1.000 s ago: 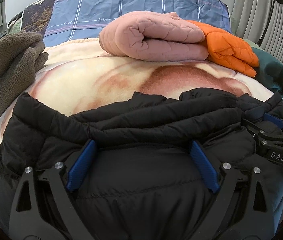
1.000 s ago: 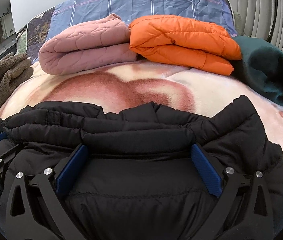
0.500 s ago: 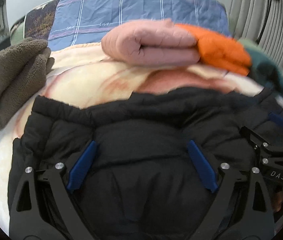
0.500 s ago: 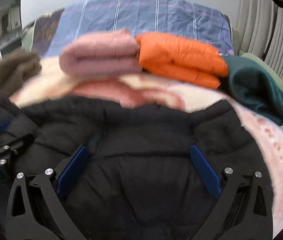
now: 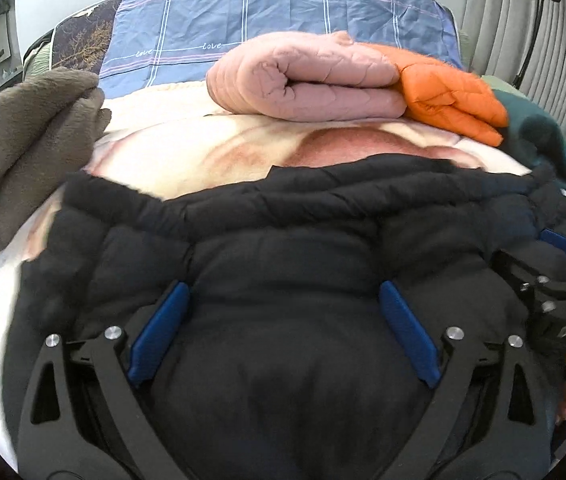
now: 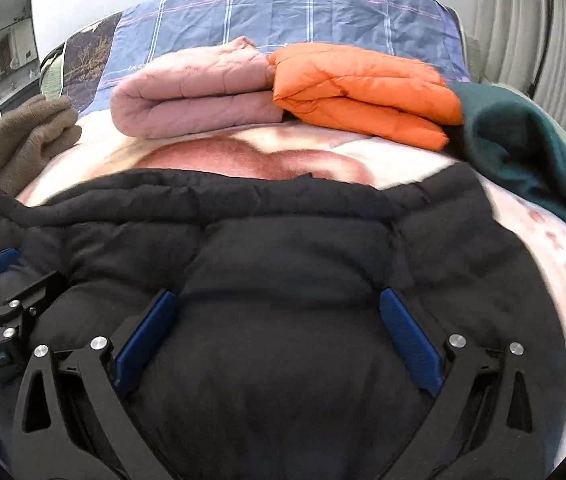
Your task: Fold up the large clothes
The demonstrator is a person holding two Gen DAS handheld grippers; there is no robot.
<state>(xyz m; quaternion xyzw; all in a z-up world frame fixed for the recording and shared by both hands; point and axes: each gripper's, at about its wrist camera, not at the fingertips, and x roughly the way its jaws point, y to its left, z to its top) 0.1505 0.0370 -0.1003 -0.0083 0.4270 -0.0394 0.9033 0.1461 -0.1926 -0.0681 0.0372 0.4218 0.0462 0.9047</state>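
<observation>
- At the far left we see a brown fleece garment (image 5: 31, 148) bunched on the cream blanket (image 5: 187, 148) that covers the bed.
- Our left gripper (image 5: 283, 328) has its 2 blue fingers (image 5: 159, 336) spread wide, with the black puffer jacket (image 5: 283, 248) bulging between them; they press against the padding but do not pinch it.
- The black puffer jacket lies across the near part of the blanket, thick, quilted and rumpled, with a rolled edge running along its far side.
- Behind it, left to right, we see a folded pink quilted garment (image 5: 307, 80), a folded orange puffer (image 6: 363, 88) touching it, and a dark green garment (image 6: 523, 148).
- Our right gripper (image 6: 279, 340) is likewise spread wide, its fingers (image 6: 411, 344) against the jacket's bulge without clamping.
- Readable writing: "love" twice on the blue checked bedding (image 5: 283, 12), and "DAS" on the right gripper's body in the left wrist view.
</observation>
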